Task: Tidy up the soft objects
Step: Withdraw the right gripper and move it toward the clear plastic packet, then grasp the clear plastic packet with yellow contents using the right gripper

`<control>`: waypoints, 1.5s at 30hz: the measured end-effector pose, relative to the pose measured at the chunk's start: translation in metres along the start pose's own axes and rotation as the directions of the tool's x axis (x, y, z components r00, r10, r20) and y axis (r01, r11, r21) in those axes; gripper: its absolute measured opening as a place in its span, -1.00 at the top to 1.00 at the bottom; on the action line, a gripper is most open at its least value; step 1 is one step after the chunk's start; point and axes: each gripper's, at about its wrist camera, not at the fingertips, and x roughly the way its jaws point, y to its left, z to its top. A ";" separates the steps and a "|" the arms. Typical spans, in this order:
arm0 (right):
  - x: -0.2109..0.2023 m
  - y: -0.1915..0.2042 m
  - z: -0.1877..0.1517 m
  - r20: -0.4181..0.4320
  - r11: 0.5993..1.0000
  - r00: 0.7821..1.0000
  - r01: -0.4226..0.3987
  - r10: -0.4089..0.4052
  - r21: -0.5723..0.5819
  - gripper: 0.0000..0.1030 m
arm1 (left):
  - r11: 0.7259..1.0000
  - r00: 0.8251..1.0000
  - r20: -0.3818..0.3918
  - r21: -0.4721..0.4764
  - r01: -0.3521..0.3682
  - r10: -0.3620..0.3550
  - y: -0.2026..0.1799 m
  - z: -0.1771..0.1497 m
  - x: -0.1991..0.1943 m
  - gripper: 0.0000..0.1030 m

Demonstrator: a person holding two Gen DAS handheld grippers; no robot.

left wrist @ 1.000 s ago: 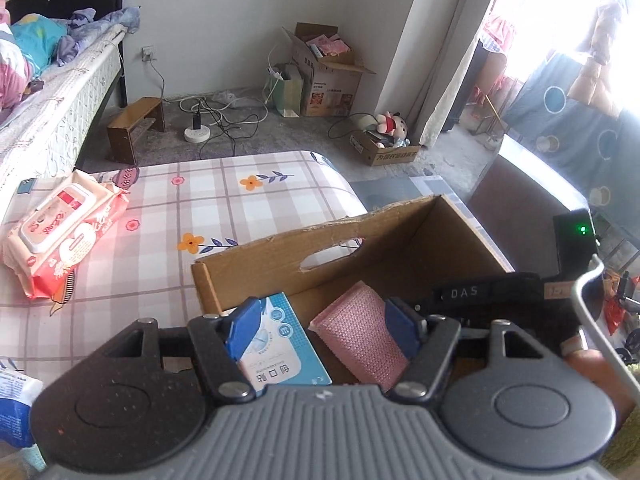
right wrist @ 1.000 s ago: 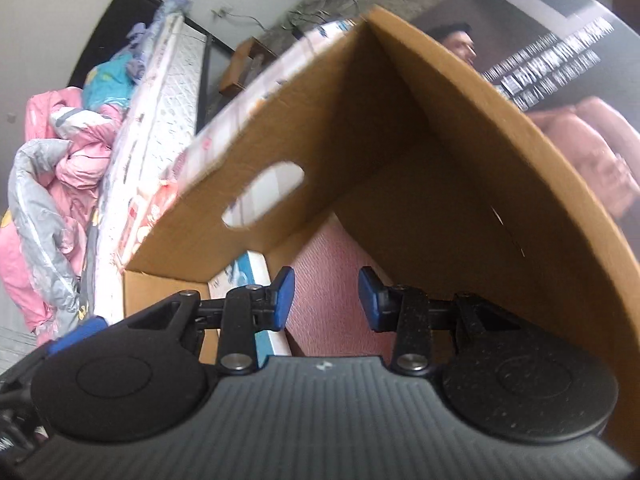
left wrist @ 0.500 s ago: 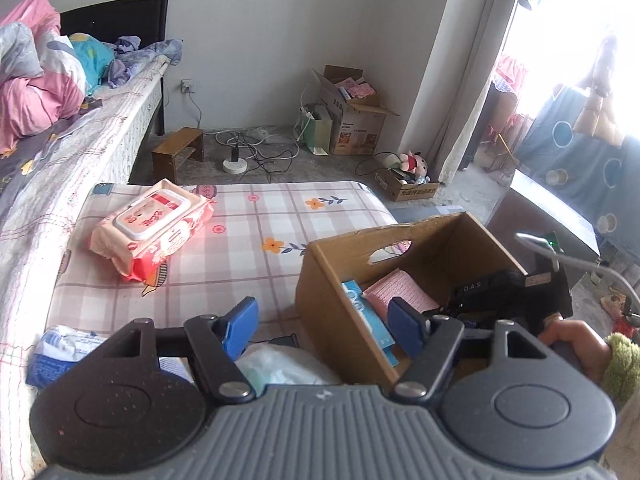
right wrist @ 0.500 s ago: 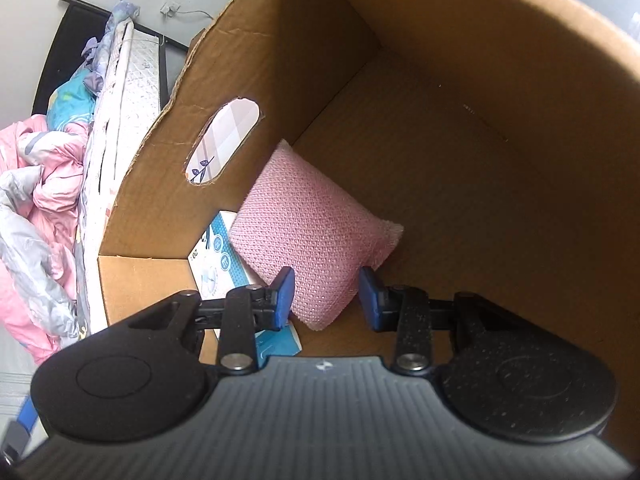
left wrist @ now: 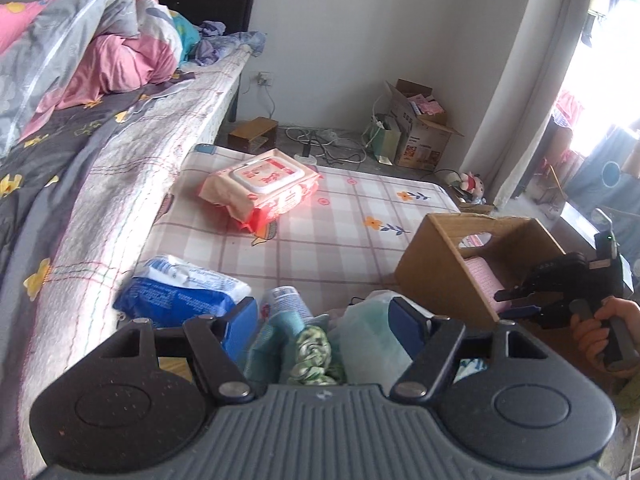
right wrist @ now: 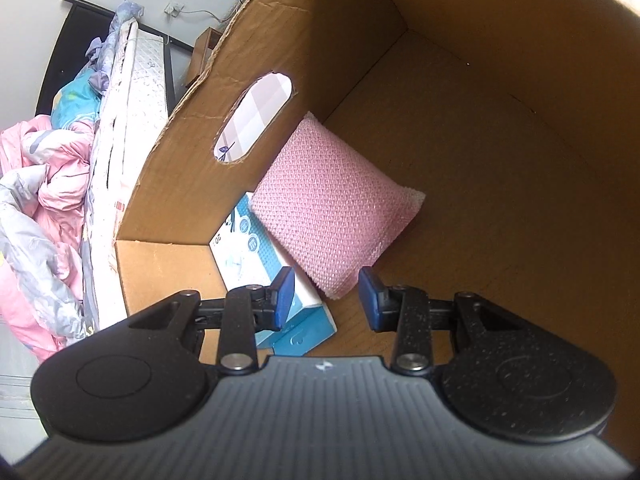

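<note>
My left gripper (left wrist: 322, 320) is open above a heap of soft items at the near edge of the checked mattress (left wrist: 332, 240): a teal pack (left wrist: 280, 312), a green patterned cloth (left wrist: 314, 348) and a clear bag (left wrist: 368, 328). Nothing is pressed between its pads. The cardboard box (left wrist: 436, 256) stands to the right. My right gripper (right wrist: 327, 298) is inside the box (right wrist: 320, 20), open, with nothing between its pads. Just ahead of it a pink sponge (right wrist: 336, 208) leans on a blue-and-white pack (right wrist: 256, 264). A hand holds the right gripper (left wrist: 520, 300) at the box.
A red wet-wipes pack (left wrist: 260, 186) lies mid-mattress and a blue-and-white pack (left wrist: 180, 292) lies near its left edge. A bed with a pink duvet (left wrist: 120, 60) runs along the left. Cables, boxes and a small stool clutter the floor at the back wall.
My left gripper has swung left, away from the box, and now hangs over the heap of soft items. My right gripper has drawn back from the pink sponge, which lies free in the box.
</note>
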 end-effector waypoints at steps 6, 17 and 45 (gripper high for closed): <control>-0.030 0.008 -0.008 0.062 0.997 0.998 0.023 -0.018 -0.068 0.16 | 0.995 0.996 0.020 -0.035 -0.089 0.090 0.043 -0.010 -0.024 -0.51; -0.083 0.064 -0.048 0.076 0.960 0.986 -0.124 0.147 -0.250 0.14 | 0.986 0.986 0.000 0.003 -0.164 0.164 0.075 -0.032 -0.034 -0.53; 0.161 0.366 -0.255 -0.557 0.444 0.810 -0.437 -0.183 -0.782 -0.12 | 0.963 0.970 -0.241 -0.263 -0.057 -0.008 0.114 -0.084 0.043 0.10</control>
